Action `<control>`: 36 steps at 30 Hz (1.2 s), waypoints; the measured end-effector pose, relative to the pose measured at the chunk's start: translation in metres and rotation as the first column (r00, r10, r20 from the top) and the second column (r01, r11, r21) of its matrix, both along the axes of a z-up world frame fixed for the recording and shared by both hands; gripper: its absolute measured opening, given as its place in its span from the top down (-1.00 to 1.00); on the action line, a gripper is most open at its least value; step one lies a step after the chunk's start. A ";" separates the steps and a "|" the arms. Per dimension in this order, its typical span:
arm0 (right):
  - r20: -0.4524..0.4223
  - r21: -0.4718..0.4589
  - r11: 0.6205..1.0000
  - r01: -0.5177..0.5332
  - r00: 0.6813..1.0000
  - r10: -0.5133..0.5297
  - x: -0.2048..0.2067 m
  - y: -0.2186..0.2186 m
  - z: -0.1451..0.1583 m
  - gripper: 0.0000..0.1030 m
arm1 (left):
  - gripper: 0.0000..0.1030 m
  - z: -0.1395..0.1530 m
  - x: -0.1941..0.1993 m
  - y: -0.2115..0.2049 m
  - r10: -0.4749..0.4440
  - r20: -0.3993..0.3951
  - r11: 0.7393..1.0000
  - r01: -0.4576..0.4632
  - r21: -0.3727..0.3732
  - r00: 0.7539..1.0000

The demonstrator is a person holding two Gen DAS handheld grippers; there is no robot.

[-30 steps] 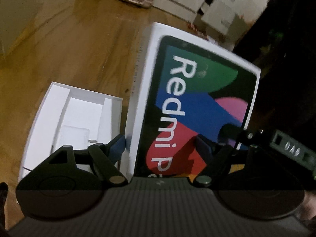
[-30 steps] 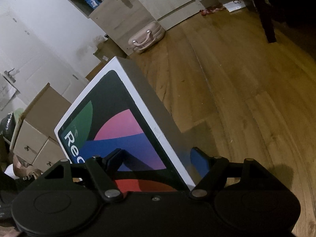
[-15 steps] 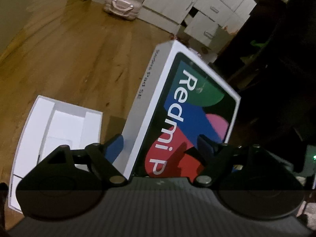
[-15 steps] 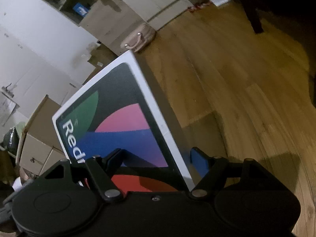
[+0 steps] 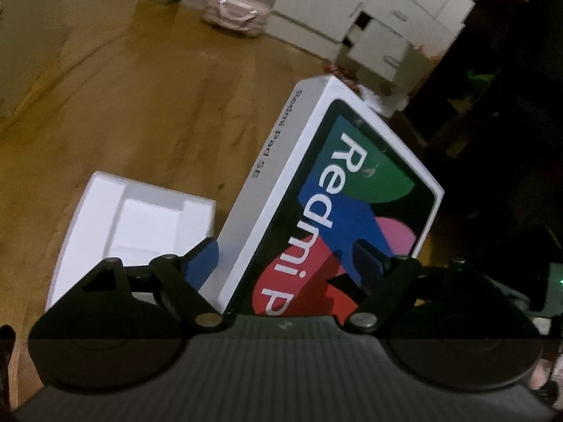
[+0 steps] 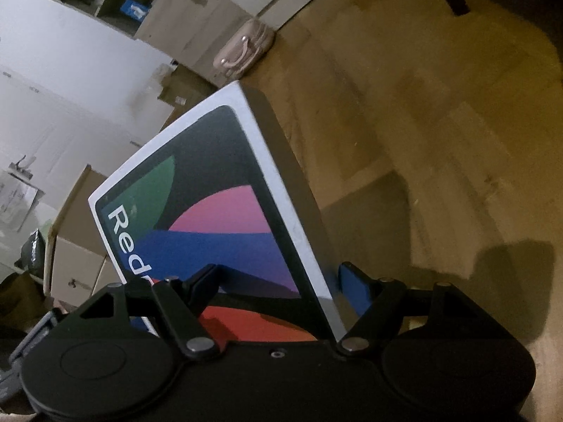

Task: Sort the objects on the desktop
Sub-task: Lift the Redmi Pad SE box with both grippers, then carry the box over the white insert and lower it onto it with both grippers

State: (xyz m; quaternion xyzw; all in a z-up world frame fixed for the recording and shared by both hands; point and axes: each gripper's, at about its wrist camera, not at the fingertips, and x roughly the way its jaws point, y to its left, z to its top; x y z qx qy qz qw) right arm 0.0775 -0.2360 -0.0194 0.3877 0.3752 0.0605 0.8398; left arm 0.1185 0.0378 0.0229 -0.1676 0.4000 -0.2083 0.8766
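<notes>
A white Redmi Pad box lid (image 5: 337,204) with a colourful tablet print is held in the air between both grippers, tilted. My left gripper (image 5: 285,256) is shut on one end of it. My right gripper (image 6: 281,277) is shut on the other end, where the lid (image 6: 211,204) shows its printed face and grey side. The open white box base (image 5: 133,221) with its inner tray lies on the wooden floor below and left of the lid in the left wrist view.
Wooden floor (image 5: 140,105) all around. A pink suitcase (image 5: 234,17) lies by white drawer units (image 5: 369,17) at the far side. Cardboard boxes (image 6: 77,246) and white cabinets stand at the left of the right wrist view. A dark area (image 5: 499,140) lies to the right.
Both grippers have lifted the lid higher and away from the white base; the base looks smaller and the lid tilts more.
</notes>
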 end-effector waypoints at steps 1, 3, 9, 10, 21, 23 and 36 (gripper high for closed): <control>0.006 0.008 1.000 0.001 1.000 -0.002 0.001 0.002 -0.002 -0.55 | -0.59 -0.004 0.001 0.004 0.011 -0.010 1.000 -0.011 0.003 1.000; -0.006 0.032 0.999 -0.011 1.000 0.012 0.005 0.008 -0.008 -0.55 | -0.59 -0.015 0.005 0.014 0.043 -0.045 0.999 -0.043 0.016 0.998; 0.003 0.104 0.993 -0.061 0.998 0.061 0.016 0.029 -0.023 -0.55 | -0.59 -0.041 0.014 0.044 0.127 -0.121 0.992 -0.124 0.038 0.984; 0.006 0.111 0.992 -0.067 0.998 0.067 0.019 0.032 -0.024 -0.55 | -0.59 -0.043 0.015 0.047 0.134 -0.125 0.991 -0.130 0.042 0.983; -0.029 0.134 0.982 -0.130 0.990 0.135 0.037 0.067 -0.045 -0.55 | -0.59 -0.070 0.026 0.069 0.179 -0.190 0.978 -0.153 0.144 0.965; -0.023 0.171 0.977 -0.131 0.990 0.136 0.040 0.066 -0.050 -0.54 | -0.59 -0.074 0.030 0.076 0.177 -0.208 0.982 -0.159 0.099 0.962; 0.043 0.287 0.942 -0.172 0.985 0.167 0.043 0.091 -0.062 -0.28 | -0.63 -0.093 0.027 0.094 0.159 -0.279 0.986 -0.166 0.000 0.947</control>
